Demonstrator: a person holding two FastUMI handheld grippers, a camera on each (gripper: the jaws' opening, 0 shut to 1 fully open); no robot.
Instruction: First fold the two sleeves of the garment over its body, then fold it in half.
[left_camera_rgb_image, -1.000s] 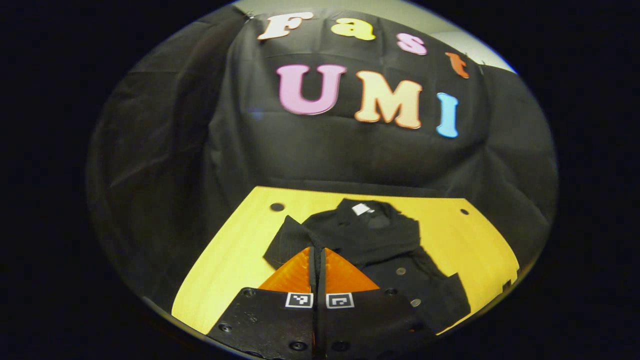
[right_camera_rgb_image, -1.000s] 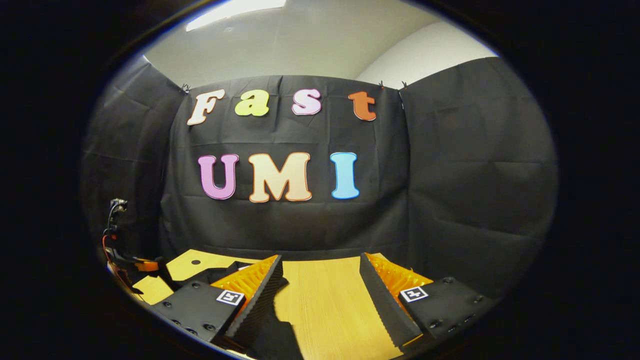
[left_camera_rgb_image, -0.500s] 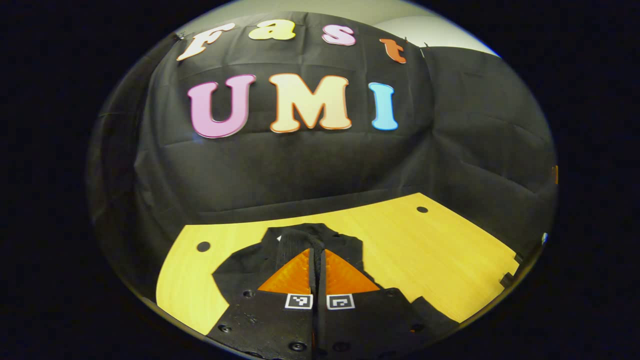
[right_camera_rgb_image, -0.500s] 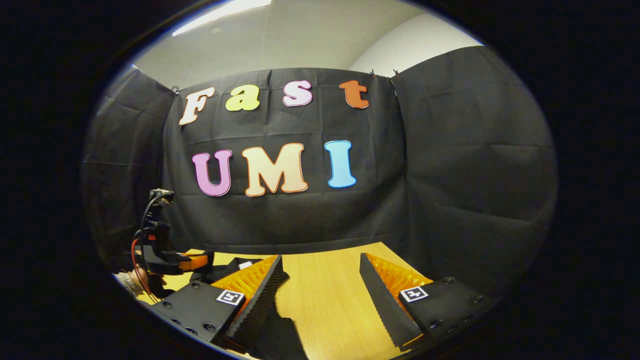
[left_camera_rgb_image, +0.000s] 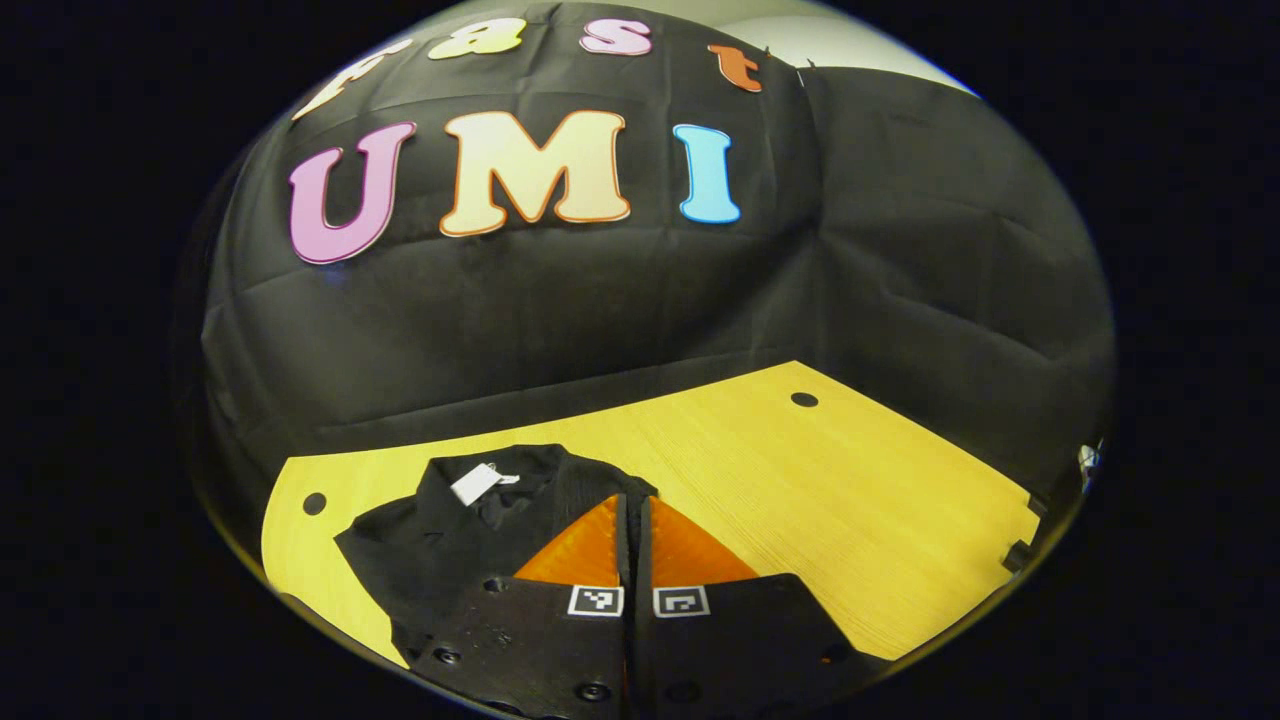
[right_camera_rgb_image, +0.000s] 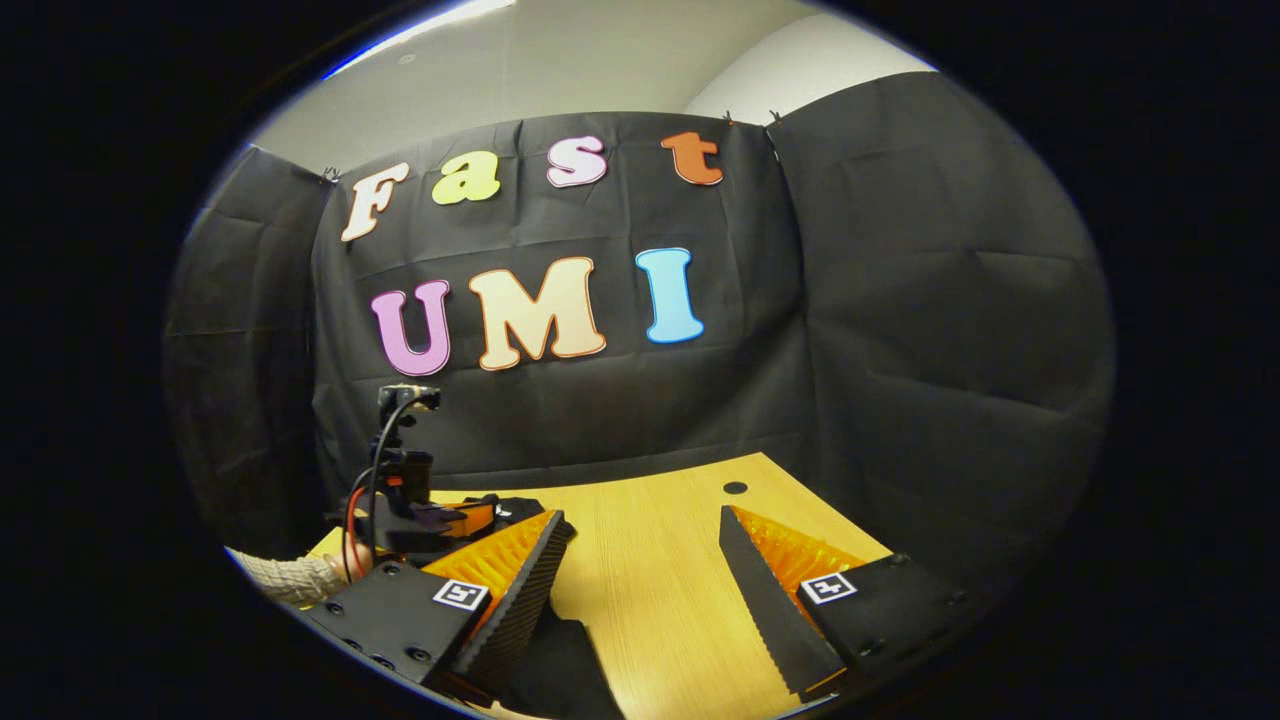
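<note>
Black garment (left_camera_rgb_image: 440, 530) lies on the yellow wood desk (left_camera_rgb_image: 800, 500), at the desk's left end in the left gripper view, collar w/ a white tag (left_camera_rgb_image: 476, 484) toward the booth wall. Left tongs (left_camera_rgb_image: 633, 500) are closed, fingers pressed together w/ no gap; tips sit right over the garment's right edge by the collar, and a dark fold rises just at the tips, so prob. pinching fabric, but can't confirm since the tips hide the contact. Desk to the right of the garment is bare wood, w/ one round hole (left_camera_rgb_image: 804, 399) near the far edge and another hole (left_camera_rgb_image: 314, 503) left of the garment. In the right gripper view the right tongs (right_camera_rgb_image: 640, 525) are wide open above the desk (right_camera_rgb_image: 650, 560), nothing between the fingers; a dark bit of the garment (right_camera_rgb_image: 555, 665) lies under the left finger (right_camera_rgb_image: 520, 590). Farther off, left of those tongs, the other gripper (right_camera_rgb_image: 410, 500) w/ its cables sits over the garment, held by a person's arm in a knit sleeve (right_camera_rgb_image: 290, 577).
</note>
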